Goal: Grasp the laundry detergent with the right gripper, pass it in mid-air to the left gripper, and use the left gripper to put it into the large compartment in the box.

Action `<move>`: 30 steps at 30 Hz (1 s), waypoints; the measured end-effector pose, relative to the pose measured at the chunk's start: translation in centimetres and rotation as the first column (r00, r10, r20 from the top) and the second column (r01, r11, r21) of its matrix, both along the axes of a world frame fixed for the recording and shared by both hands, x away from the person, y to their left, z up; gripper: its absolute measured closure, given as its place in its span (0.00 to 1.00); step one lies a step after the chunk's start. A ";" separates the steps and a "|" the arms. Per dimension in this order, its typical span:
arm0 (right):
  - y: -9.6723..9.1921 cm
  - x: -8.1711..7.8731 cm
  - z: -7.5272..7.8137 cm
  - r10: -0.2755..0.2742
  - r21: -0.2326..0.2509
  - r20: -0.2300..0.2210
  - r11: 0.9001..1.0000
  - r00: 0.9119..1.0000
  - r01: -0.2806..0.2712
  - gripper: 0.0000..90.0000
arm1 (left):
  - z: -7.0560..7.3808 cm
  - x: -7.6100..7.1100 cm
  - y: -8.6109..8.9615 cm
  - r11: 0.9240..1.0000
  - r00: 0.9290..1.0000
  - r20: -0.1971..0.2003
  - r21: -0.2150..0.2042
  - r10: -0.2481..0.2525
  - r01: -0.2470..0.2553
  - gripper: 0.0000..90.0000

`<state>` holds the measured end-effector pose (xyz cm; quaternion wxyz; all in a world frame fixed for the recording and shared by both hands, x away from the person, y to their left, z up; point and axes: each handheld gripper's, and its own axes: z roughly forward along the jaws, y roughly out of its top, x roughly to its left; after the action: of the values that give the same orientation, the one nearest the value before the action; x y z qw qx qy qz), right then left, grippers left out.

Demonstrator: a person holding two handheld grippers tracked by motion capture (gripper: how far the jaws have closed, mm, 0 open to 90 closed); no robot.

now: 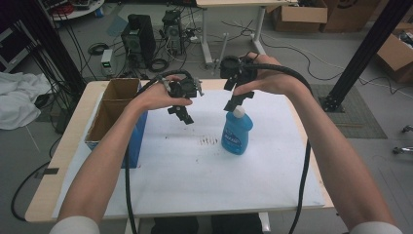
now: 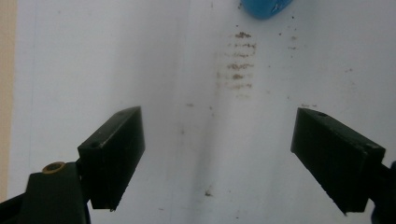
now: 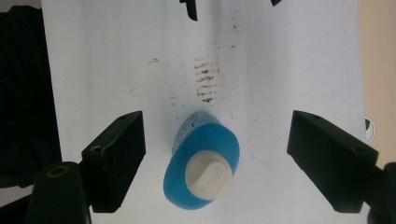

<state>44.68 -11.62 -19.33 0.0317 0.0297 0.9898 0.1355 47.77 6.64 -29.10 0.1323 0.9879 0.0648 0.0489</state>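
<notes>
Blue bottle [image 1: 237,131] w/ white cap, label w/ white print, stands upright mid tabletop [image 1: 195,195] on the white sheet, just right of a patch of brown smudges [image 1: 209,141]. Right hand-held gripper [image 1: 238,100] hangs directly above the cap, jaws spread wide, holding nothing. Left hand-held gripper [image 1: 181,113] hovers left of bottle, jaws also wide, empty. Open cardboard box [image 1: 114,109] at tabletop's left edge. Right gripper view looks straight down on the oval cap top [image 3: 208,175], btwn its jaws; left gripper view catches just the bottle's blue edge [image 2: 266,7] at top
</notes>
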 end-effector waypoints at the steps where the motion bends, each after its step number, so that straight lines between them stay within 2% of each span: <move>1: -0.2 0.0 0.1 -0.009 -0.001 -0.003 1.000 1.000 0.009 0.21 | 0.0 0.0 0.0 1.000 1.000 -0.001 -0.001 0.000 0.000 0.20; 4: -0.7 -0.1 0.2 -0.030 0.009 -0.001 1.000 1.000 0.030 0.20 | 0.0 -0.1 0.2 1.000 1.000 -0.010 -0.011 0.016 -0.016 0.20; 5: -1.3 -0.2 0.3 -0.057 0.025 0.000 0.998 0.998 0.057 0.19 | 0.0 -0.1 0.2 1.000 1.000 -0.009 -0.013 0.018 -0.018 0.20; 8: -1.9 -0.2 0.3 -0.079 0.036 0.000 0.996 0.997 0.079 0.19 | 0.1 0.0 0.3 1.000 1.000 -0.006 -0.001 0.010 -0.010 0.20; 9: -2.2 -0.3 0.3 -0.094 0.042 0.003 0.995 0.996 0.094 0.19 | 0.0 -0.1 0.3 1.000 1.000 -0.011 -0.013 0.019 -0.019 0.20; 12: -3.6 -0.4 -0.1 -0.152 0.067 -0.008 0.986 0.988 0.152 0.19 | 0.0 -0.1 0.3 1.000 1.000 -0.011 -0.010 0.019 -0.019 0.20; 17: -4.9 -0.6 -1.0 -0.186 0.081 -0.017 0.979 0.982 0.187 0.19 | 0.0 -0.1 0.2 1.000 1.000 -0.010 -0.006 0.013 -0.014 0.20; 19: -5.8 -0.9 -1.8 -0.219 0.090 -0.026 0.971 0.975 0.220 0.19 | -0.1 -0.1 0.1 1.000 1.000 -0.012 -0.004 0.012 -0.012 0.20; 20: -5.8 -0.9 -1.8 -0.219 0.090 -0.026 0.971 0.975 0.220 0.19 | -0.1 -0.1 0.0 1.000 1.000 -0.013 -0.010 0.016 -0.016 0.20; 22: -6.4 -1.1 -2.2 -0.242 0.093 -0.029 0.965 0.970 0.243 0.19 | -0.1 -0.1 0.0 1.000 1.000 -0.012 -0.001 0.008 -0.008 0.20; 24: -7.1 -1.3 -2.9 -0.275 0.106 -0.027 0.955 0.961 0.277 0.19 | -0.2 0.0 -0.1 1.000 1.000 -0.013 -0.003 0.008 -0.008 0.20; 26: -7.3 -1.4 -3.0 -0.281 0.106 -0.030 0.953 0.959 0.283 0.19 | -0.2 0.0 -0.1 1.000 1.000 -0.012 -0.002 0.006 -0.006 0.20; 30: -8.0 -1.8 -3.9 -0.311 0.116 -0.045 0.942 0.949 0.314 0.19 | -0.2 0.0 -0.1 1.000 1.000 -0.012 0.001 0.006 -0.006 0.20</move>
<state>42.87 -19.61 -23.28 0.0379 0.1901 0.9628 0.1882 47.82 6.50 -29.35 0.1312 0.9880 0.0687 0.0433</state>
